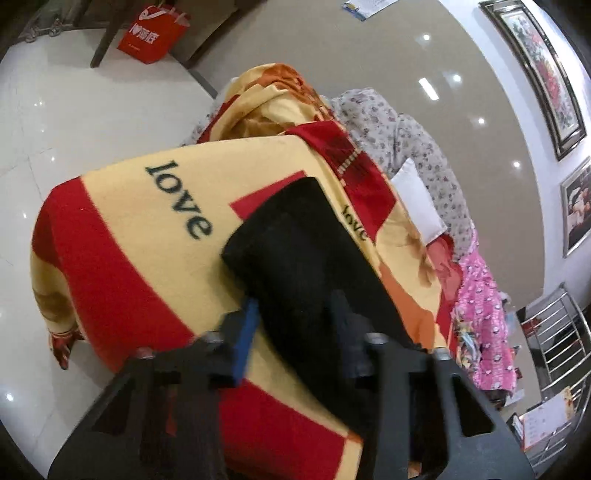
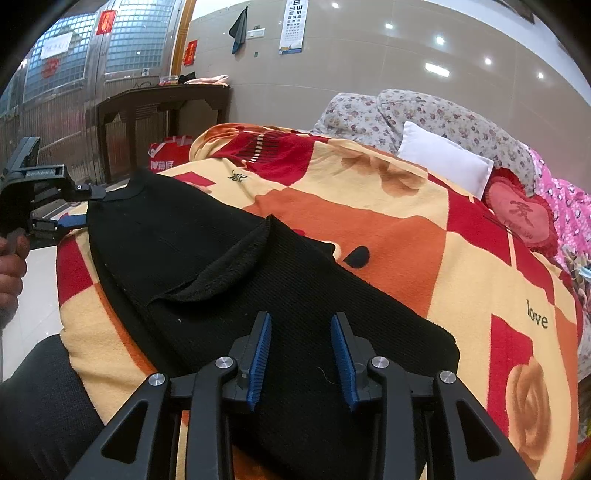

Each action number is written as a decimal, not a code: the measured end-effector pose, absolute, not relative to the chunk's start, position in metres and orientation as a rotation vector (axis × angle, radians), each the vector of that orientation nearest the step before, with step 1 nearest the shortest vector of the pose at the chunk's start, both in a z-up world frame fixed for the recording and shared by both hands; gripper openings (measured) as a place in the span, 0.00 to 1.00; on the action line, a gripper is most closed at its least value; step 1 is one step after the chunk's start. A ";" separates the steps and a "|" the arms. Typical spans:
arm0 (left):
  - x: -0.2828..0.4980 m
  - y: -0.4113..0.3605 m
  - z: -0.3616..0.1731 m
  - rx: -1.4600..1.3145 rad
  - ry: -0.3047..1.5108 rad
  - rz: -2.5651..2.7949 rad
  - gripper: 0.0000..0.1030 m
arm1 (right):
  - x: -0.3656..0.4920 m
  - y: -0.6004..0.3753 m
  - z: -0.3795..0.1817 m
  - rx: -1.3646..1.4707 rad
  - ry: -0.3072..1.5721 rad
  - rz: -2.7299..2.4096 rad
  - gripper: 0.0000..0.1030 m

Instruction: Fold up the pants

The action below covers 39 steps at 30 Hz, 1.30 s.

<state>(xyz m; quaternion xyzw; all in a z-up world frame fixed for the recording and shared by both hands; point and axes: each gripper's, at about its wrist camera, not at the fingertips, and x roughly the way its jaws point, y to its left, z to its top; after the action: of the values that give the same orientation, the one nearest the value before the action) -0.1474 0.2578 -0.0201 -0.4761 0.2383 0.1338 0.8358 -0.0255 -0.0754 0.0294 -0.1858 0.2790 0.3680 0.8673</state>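
Note:
Black knit pants lie folded on a red, yellow and orange blanket on a bed. In the left wrist view the pants pass between my left gripper's jaws, which stand wide on either side of the cloth. In the right wrist view the left gripper sits at the pants' far left corner, one finger above and one below the edge. My right gripper is open, its blue pads apart just above the near end of the pants, holding nothing.
A white pillow, a floral quilt, a red heart cushion and pink cloth lie at the bed's far side. A red bag and a dark wooden table stand on the white tiled floor.

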 end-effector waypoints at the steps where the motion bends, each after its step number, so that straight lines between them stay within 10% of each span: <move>1: -0.148 0.259 -0.021 -1.015 0.504 0.281 0.20 | -0.025 -0.075 0.029 -0.388 0.585 0.771 0.32; 23: -0.100 0.057 0.092 -0.030 0.322 -0.129 0.10 | 0.006 -0.192 0.074 0.092 0.469 0.576 0.32; 39: -0.058 -0.065 0.022 0.090 0.595 -0.377 0.13 | 0.010 -0.246 0.063 0.160 0.541 0.464 0.32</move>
<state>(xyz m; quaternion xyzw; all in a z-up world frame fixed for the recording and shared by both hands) -0.0585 -0.0649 0.0219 0.0439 0.2914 -0.1844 0.9377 0.0096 -0.2457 0.0628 0.0784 0.2646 0.2271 0.9340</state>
